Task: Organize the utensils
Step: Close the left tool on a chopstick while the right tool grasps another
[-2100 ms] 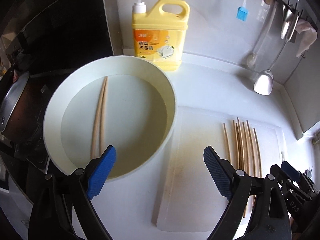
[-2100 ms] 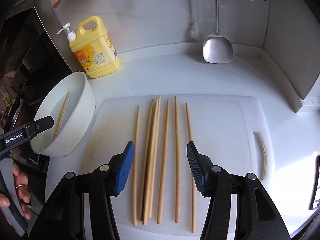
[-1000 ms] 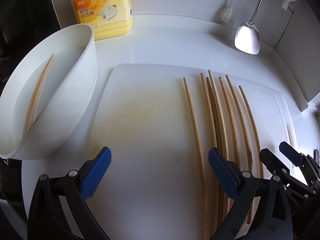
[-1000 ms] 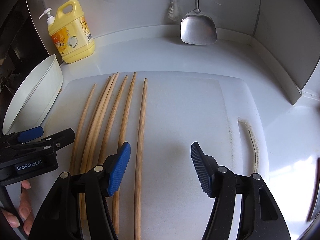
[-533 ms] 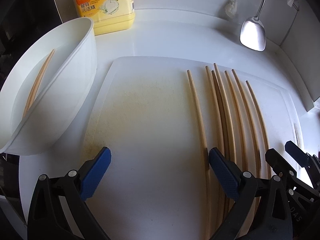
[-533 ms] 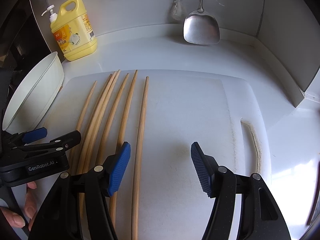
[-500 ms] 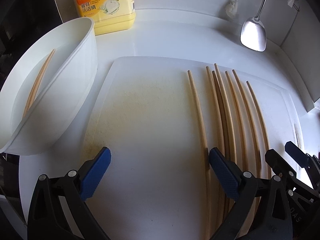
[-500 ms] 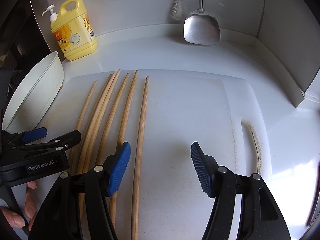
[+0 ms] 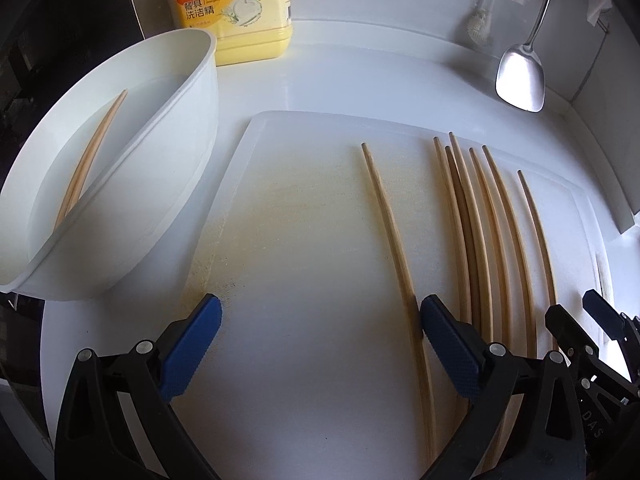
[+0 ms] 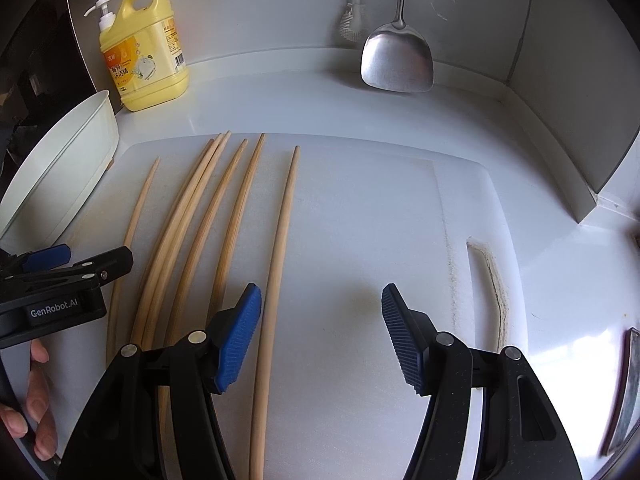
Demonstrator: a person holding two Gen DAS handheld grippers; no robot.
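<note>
You are holding both grippers, left (image 9: 320,336) and right (image 10: 320,328), wide apart over the board (image 9: 304,248); be centring one chopstick (image 9: 394,236) between the pads before closing.

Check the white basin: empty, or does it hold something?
Not empty. The white basin holds two chopsticks lying side by side against its inner wall; a waterline suggests shallow water, though that is hard to confirm.
</note>
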